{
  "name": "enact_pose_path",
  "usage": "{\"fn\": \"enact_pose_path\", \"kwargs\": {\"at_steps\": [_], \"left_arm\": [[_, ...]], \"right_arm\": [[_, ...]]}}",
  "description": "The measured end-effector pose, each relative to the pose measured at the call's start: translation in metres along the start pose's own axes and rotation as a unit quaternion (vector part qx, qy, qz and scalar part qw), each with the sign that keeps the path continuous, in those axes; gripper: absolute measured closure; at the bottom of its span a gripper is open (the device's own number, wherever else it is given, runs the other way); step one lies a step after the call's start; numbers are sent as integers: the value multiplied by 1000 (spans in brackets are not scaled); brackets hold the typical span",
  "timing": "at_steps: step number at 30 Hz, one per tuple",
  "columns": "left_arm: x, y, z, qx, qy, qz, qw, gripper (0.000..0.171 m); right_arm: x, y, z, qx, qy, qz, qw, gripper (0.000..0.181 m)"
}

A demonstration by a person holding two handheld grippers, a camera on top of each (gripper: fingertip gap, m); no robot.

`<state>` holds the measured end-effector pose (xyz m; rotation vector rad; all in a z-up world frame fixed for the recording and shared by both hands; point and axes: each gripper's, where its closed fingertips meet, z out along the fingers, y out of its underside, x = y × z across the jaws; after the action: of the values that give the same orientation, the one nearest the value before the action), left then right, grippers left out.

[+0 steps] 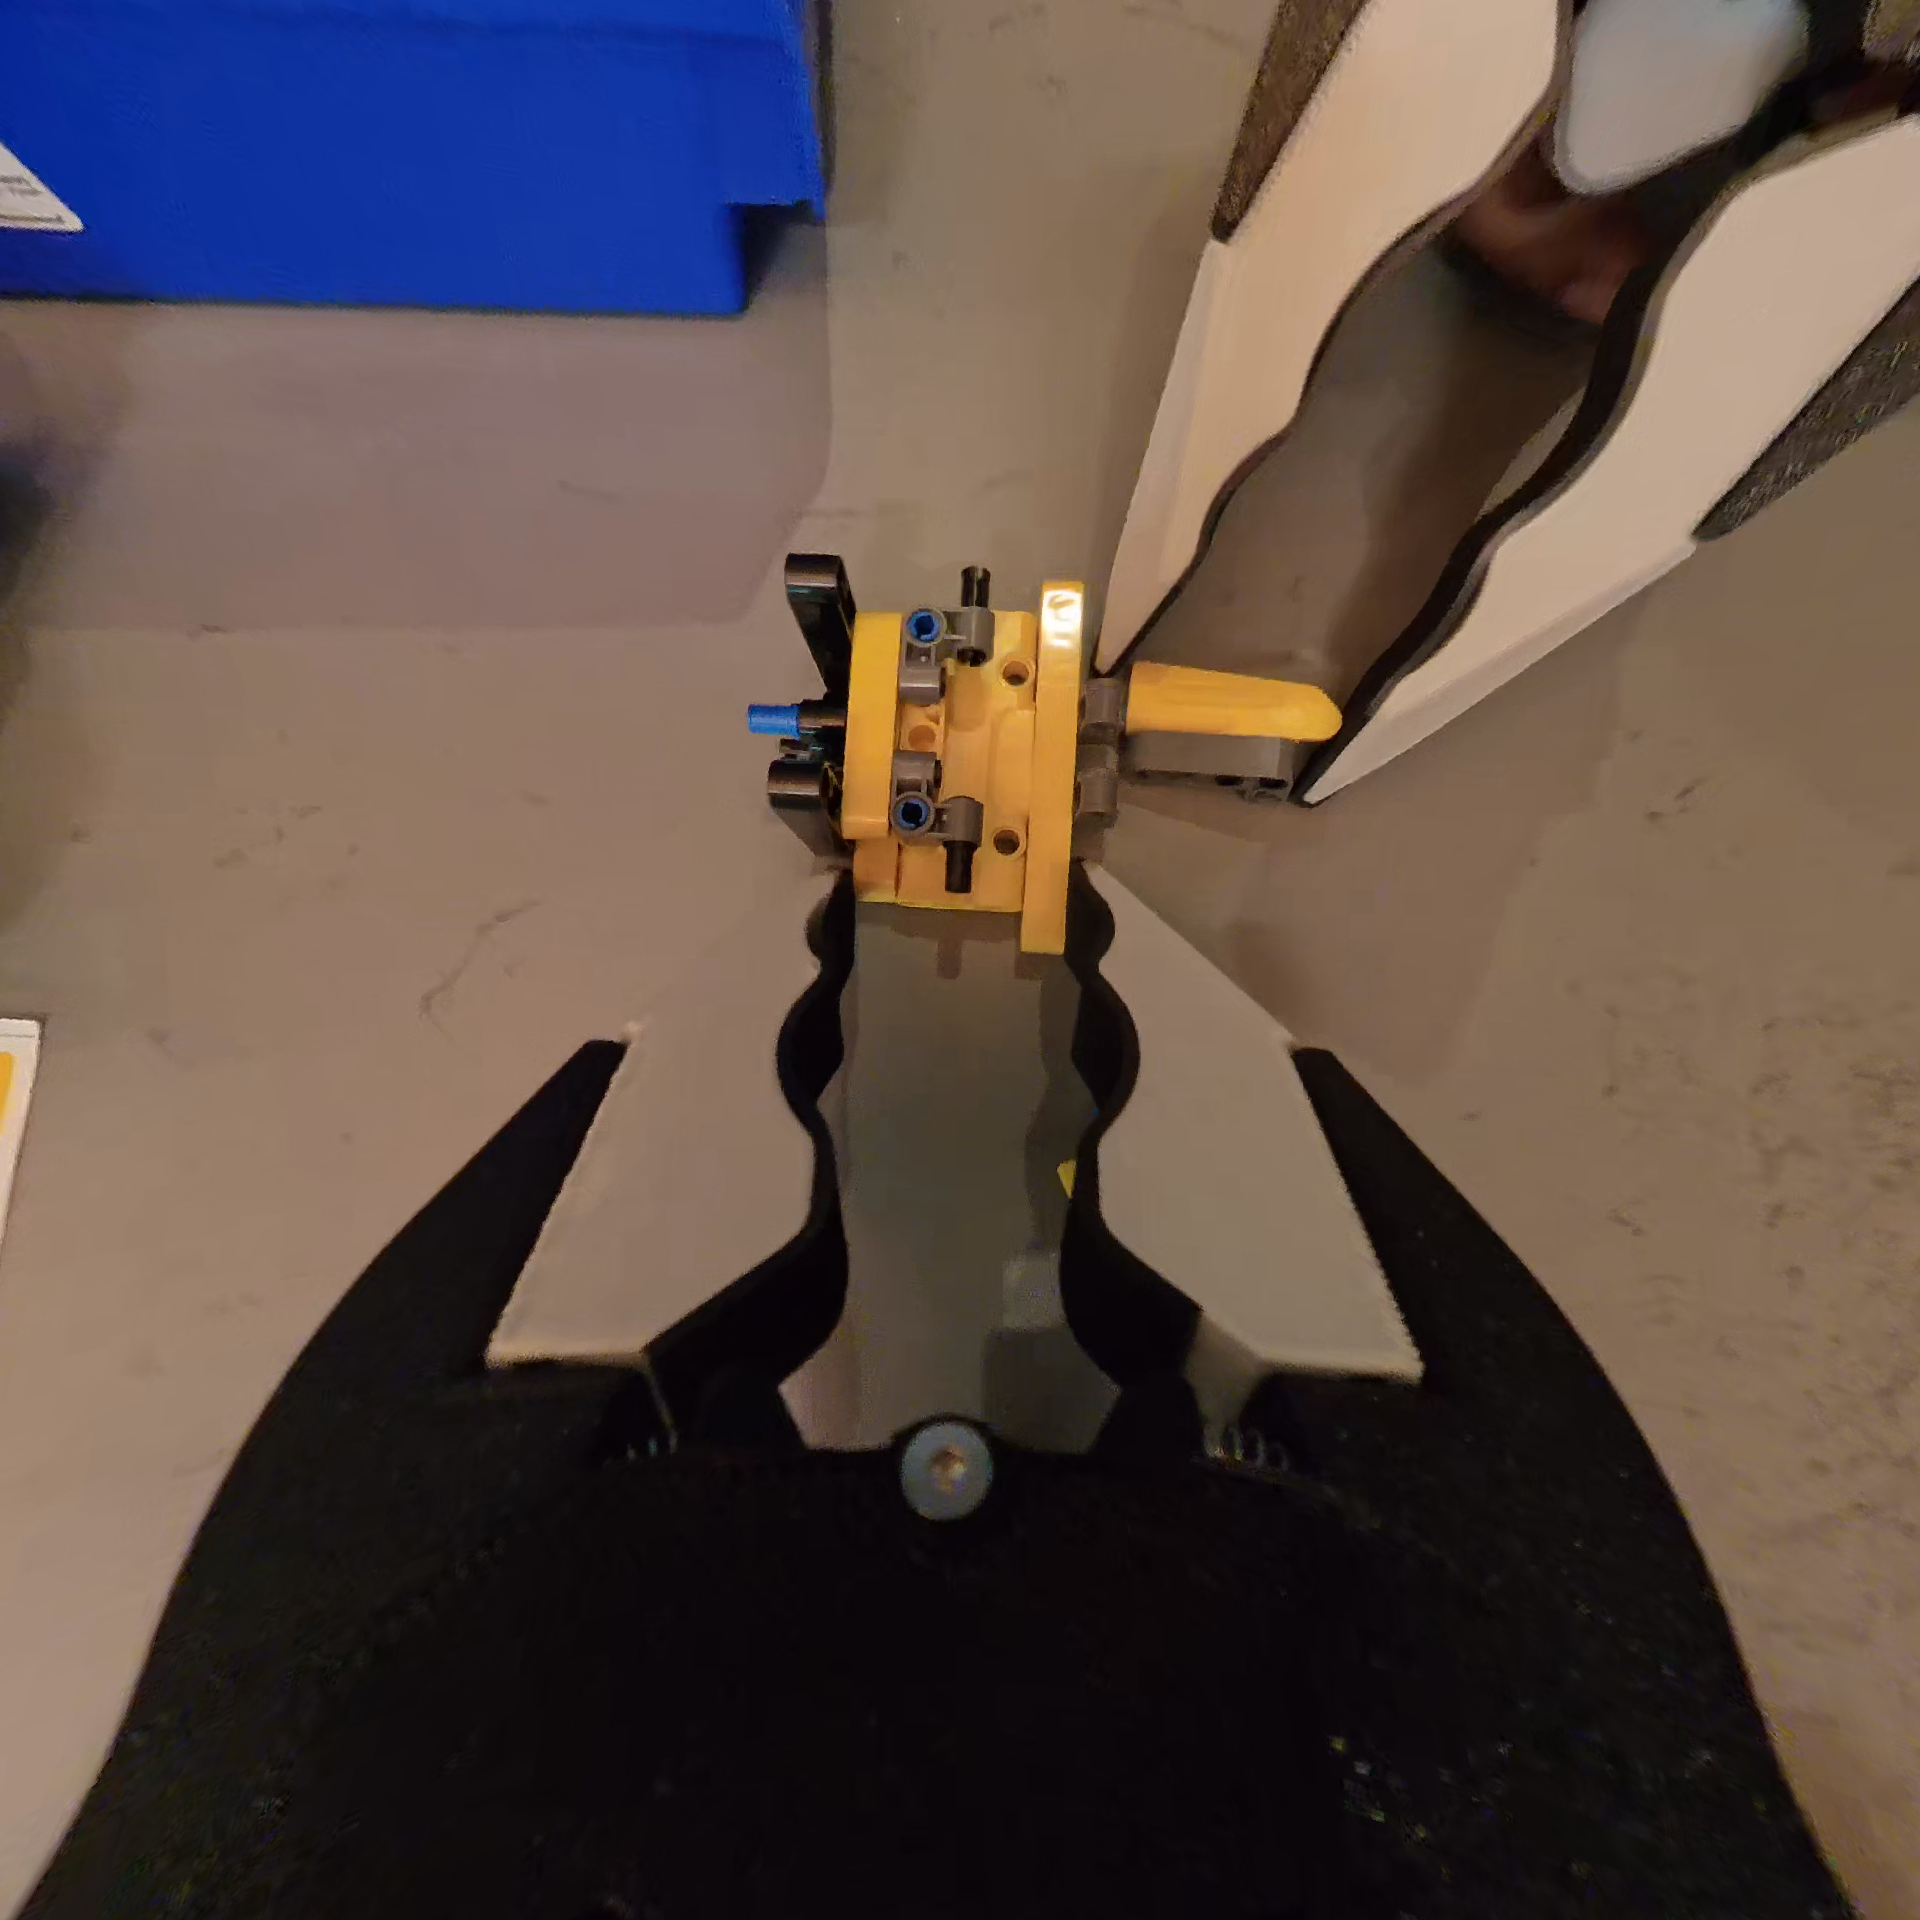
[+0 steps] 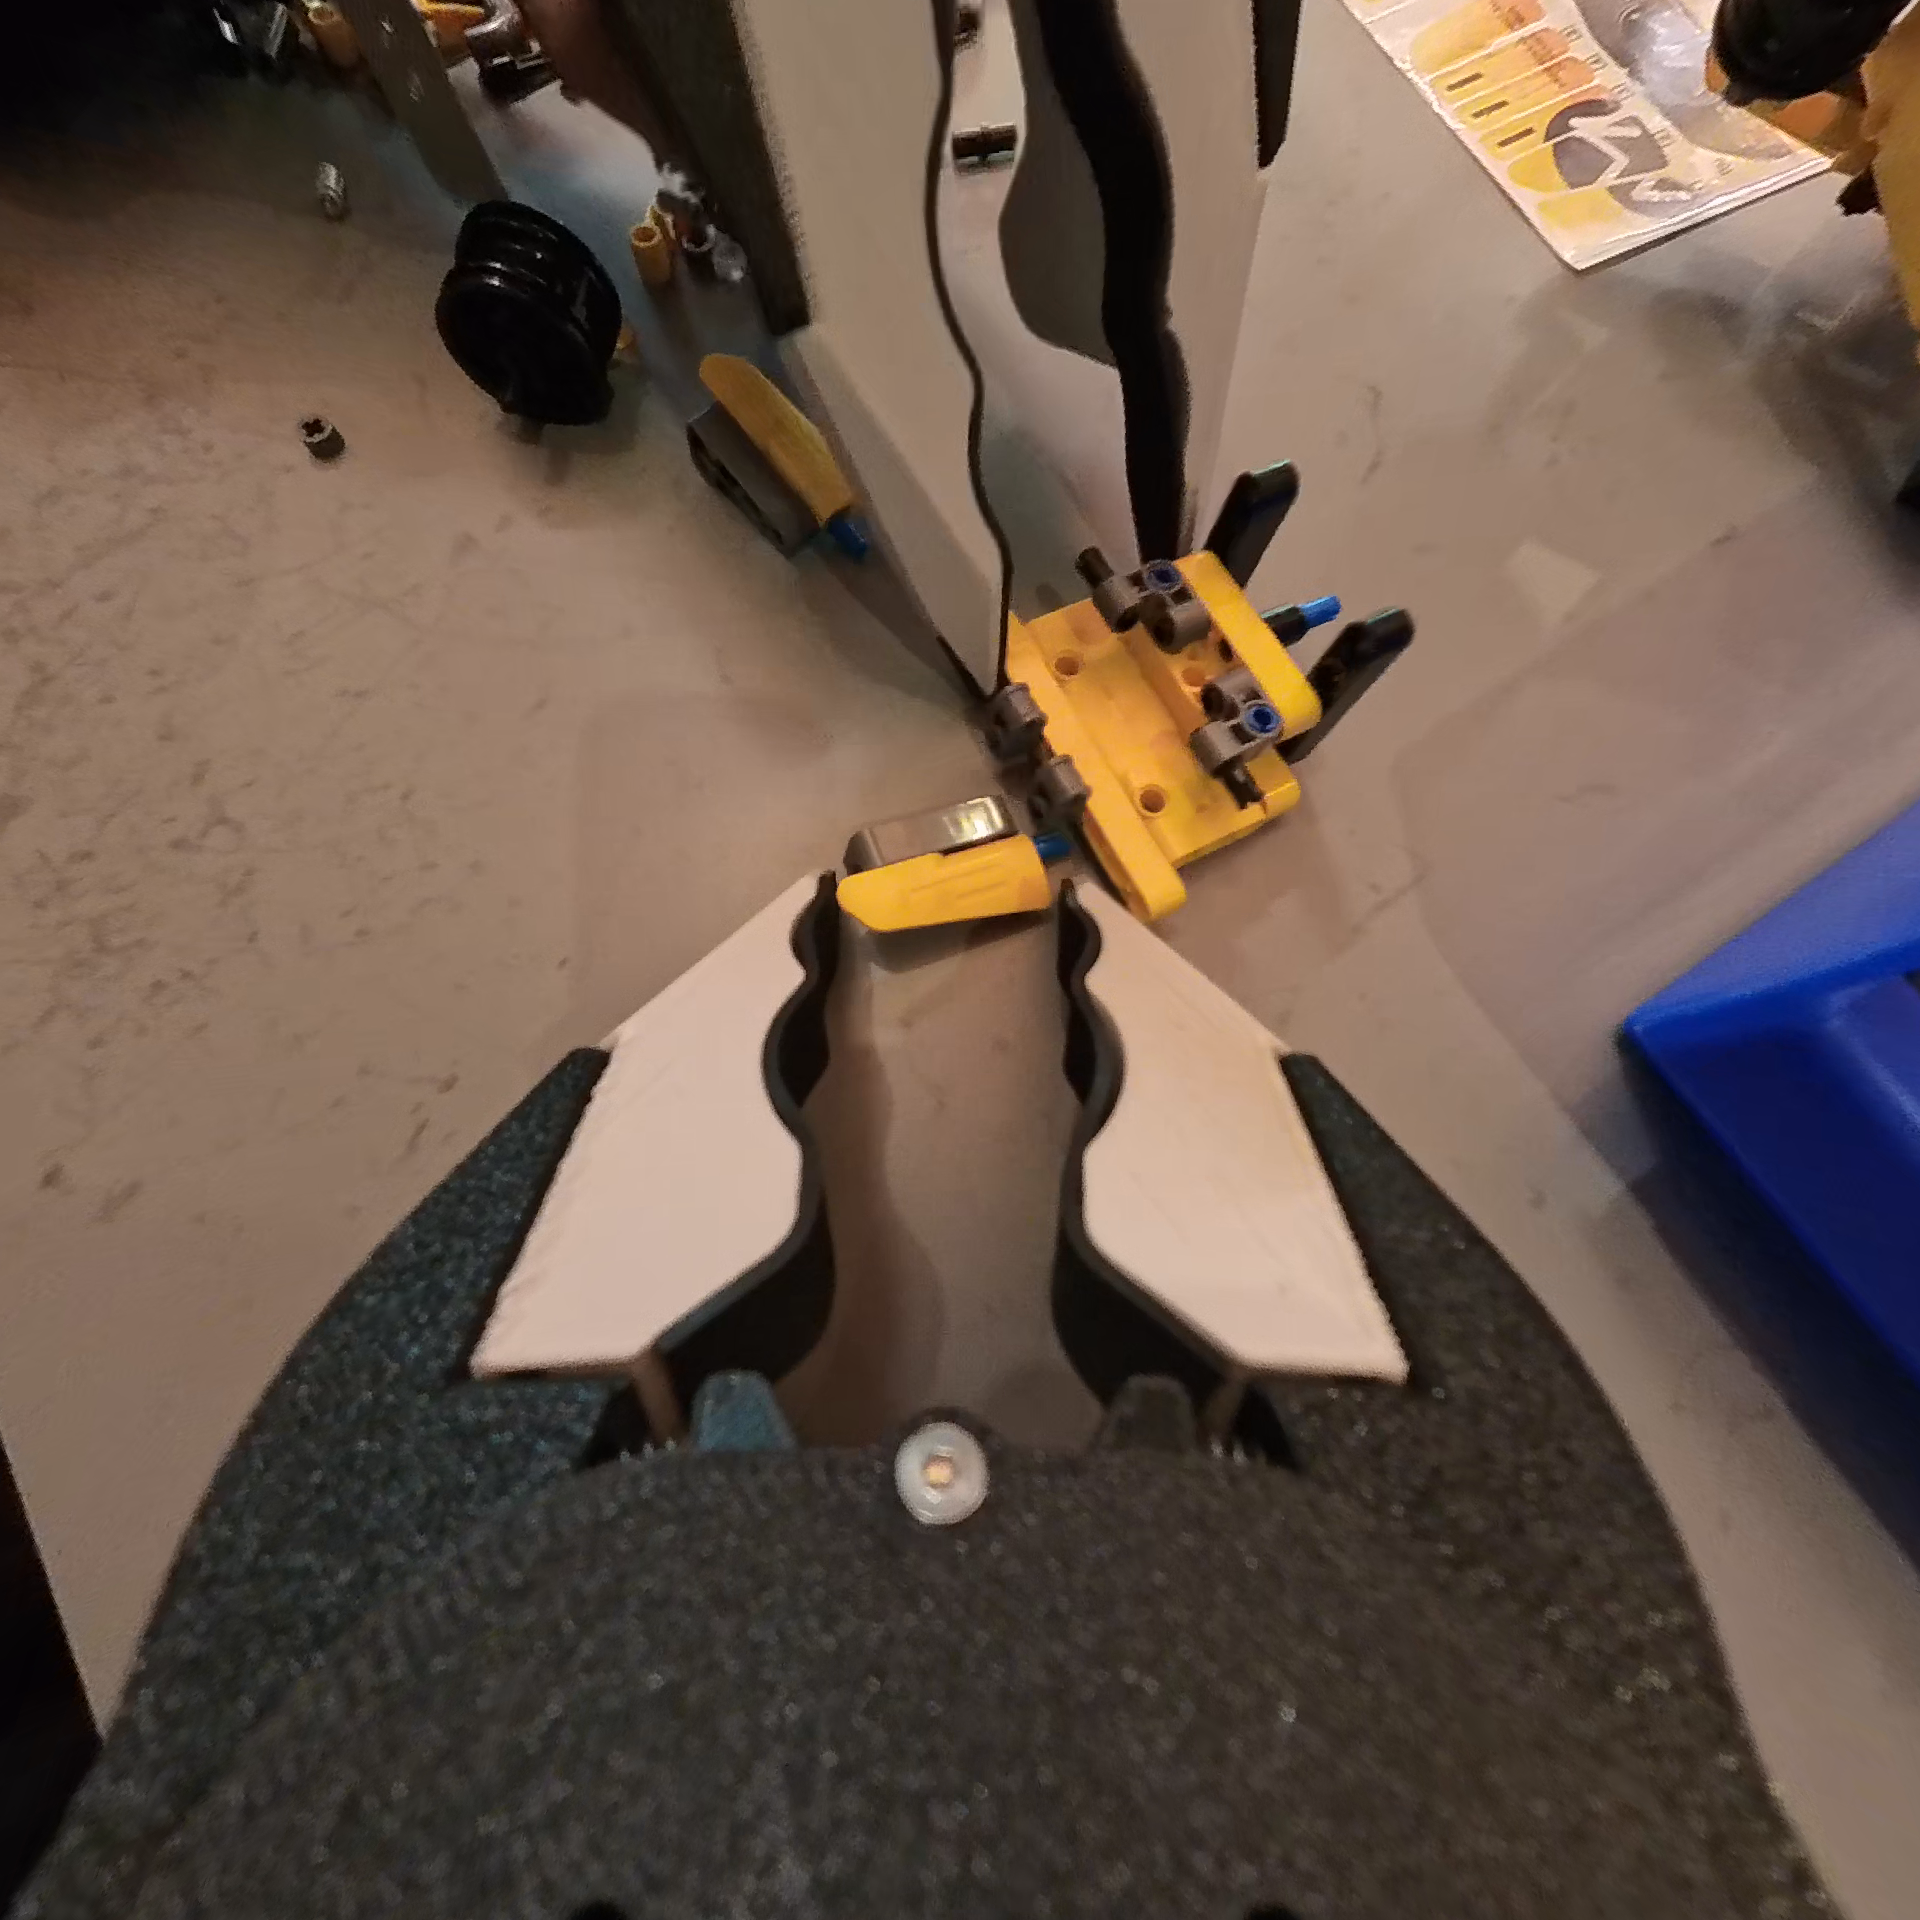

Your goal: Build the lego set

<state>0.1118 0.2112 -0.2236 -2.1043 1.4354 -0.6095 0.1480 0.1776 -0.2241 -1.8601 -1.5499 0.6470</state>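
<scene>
model (image 1: 956, 769): yellow brick build with grey connectors, blue pins and black beams, resting on the grey table (image 1: 416, 727), in the middle of both views.
left gripper (image 1: 961, 904): jaws closed on the near edge of the model, steadying it against the table.
right gripper (image 2: 945, 904): jaws pinching a small yellow-and-grey piece (image 2: 940, 868), tips low by the table.
piece: its blue pin points at the grey connectors on the model's side; in the left wrist view it touches or nearly touches them, and i cannot tell whether the pin is seated.
spare (image 2: 774, 457): a second yellow-and-grey piece lies apart on the table, beyond the left gripper.
clutter: black wheel (image 2: 525, 312), small loose parts, a printed sheet (image 2: 1579, 114) and a blue bin (image 1: 395, 145) around the edges.
risk, misalignment: the piece sits at a slight angle to the connectors, so a push could jam the pin or rotate the piece in the jaws.
risk, slip: the left gripper holds only an edge, so side force could skid or pivot the model.
risk, breakage: hard pressure could pop the grey connectors loose.
risk, collision: the two grippers' tips are close and could knock together.
</scene>
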Motion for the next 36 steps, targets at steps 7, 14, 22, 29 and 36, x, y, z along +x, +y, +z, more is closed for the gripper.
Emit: {"fn": "enact_pose_path", "kwargs": {"at_steps": [7,14,22,29,36], "left_arm": [[-13,1,-10,13,-4,-51,999,133],[-6,-2,-29,55,15,-107,993,133],[16,15,-39,58,24,-135,989,134],[20,5,-43,111,89,-226,964,134],[23,9,-40,101,79,-206,970,133]], "right_arm": [[-5,-2,-2,8,-13,-7,1000,129],[6,-19,-19,82,18,-9,996,118],[1,-27,-13,80,103,-128,983,123],[-10,-51,-16,121,167,-195,959,129],[-17,-49,-4,101,169,-213,957,133]]}}
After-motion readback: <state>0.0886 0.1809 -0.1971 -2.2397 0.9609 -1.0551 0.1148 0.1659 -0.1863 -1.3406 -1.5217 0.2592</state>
